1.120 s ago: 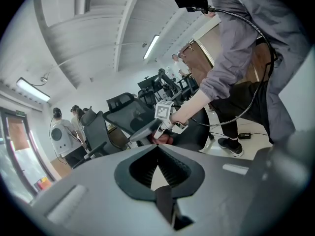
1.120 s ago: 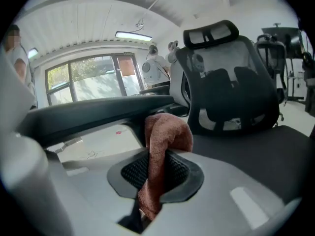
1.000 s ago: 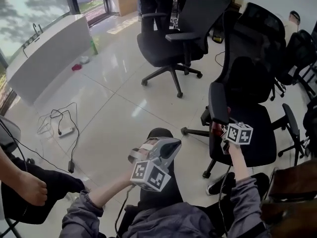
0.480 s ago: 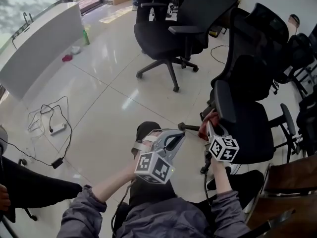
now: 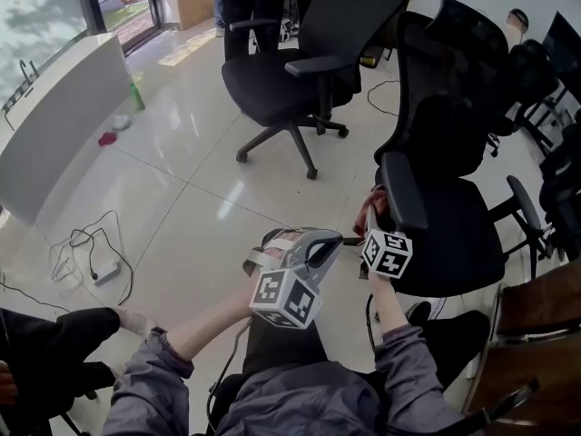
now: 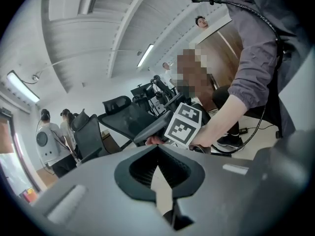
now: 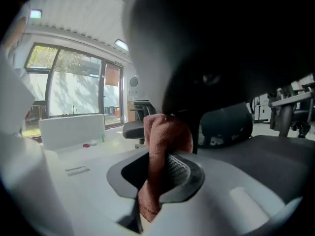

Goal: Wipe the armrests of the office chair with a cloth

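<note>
The black office chair (image 5: 454, 216) stands to my right, its left armrest (image 5: 399, 187) running toward me. My right gripper (image 5: 370, 223) is shut on a reddish cloth (image 5: 371, 207), which presses against the near outer side of that armrest. In the right gripper view the cloth (image 7: 166, 132) bunches between the jaws of the right gripper (image 7: 165, 155), with the dark armrest (image 7: 211, 73) right above it. My left gripper (image 5: 329, 242) hovers over my knee, left of the chair, shut and holding nothing. The left gripper (image 6: 157, 146) looks toward the armrest (image 6: 145, 128).
A second black office chair (image 5: 290, 71) stands farther back, with people behind it. More chairs crowd the right (image 5: 545, 107). A white counter (image 5: 54, 107) runs along the left window. Cables and a power strip (image 5: 91, 266) lie on the tiled floor. A brown wooden board (image 5: 536, 321) is at lower right.
My right gripper has slid the cloth from the armrest's near end round to its left outer side. The left gripper stayed over my knee. My head view shifted slightly.
</note>
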`<action>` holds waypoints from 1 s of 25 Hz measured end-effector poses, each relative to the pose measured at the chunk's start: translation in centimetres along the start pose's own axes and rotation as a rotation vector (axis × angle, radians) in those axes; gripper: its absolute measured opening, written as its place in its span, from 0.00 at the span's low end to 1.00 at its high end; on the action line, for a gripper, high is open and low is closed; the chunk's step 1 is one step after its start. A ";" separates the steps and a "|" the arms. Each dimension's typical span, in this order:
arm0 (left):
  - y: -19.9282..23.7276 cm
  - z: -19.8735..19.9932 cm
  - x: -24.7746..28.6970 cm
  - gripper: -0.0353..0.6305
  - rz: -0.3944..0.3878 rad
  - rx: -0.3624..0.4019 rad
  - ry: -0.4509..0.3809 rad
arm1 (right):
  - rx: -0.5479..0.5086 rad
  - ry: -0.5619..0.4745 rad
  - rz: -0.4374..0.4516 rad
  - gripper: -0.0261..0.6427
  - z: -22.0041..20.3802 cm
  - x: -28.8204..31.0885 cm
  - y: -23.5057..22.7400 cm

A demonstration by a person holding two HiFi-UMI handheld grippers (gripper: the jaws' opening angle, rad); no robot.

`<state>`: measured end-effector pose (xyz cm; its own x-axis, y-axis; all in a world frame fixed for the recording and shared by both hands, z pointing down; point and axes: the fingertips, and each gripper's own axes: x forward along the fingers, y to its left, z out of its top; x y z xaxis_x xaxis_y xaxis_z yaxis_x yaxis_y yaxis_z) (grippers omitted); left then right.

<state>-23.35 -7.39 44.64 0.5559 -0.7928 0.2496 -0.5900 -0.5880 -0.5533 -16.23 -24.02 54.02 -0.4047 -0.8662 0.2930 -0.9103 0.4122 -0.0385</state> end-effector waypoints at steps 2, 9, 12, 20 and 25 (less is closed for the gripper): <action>0.3 -0.6 0.9 0.08 -0.010 -0.004 0.007 | 0.010 0.002 -0.039 0.11 -0.7 1.1 -0.6; -0.8 -2.2 2.5 0.08 -0.046 -0.044 0.020 | 0.044 0.151 -0.086 0.11 -5.7 3.8 -2.4; -1.3 -3.8 3.0 0.08 -0.053 -0.046 0.046 | 0.048 0.246 -0.055 0.11 -8.7 4.1 -1.7; -3.6 -9.0 4.7 0.08 -0.097 -0.073 0.156 | -0.028 0.189 -0.007 0.11 -6.1 2.6 -0.9; -3.9 -10.1 5.1 0.08 -0.109 -0.086 0.175 | -0.197 0.022 -0.027 0.11 -1.7 0.8 0.1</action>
<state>-24.11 -10.79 56.05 0.5135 -0.7351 0.4425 -0.5839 -0.6773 -0.4476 -16.52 -24.16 55.92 -0.3764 -0.8722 0.3123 -0.8851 0.4381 0.1567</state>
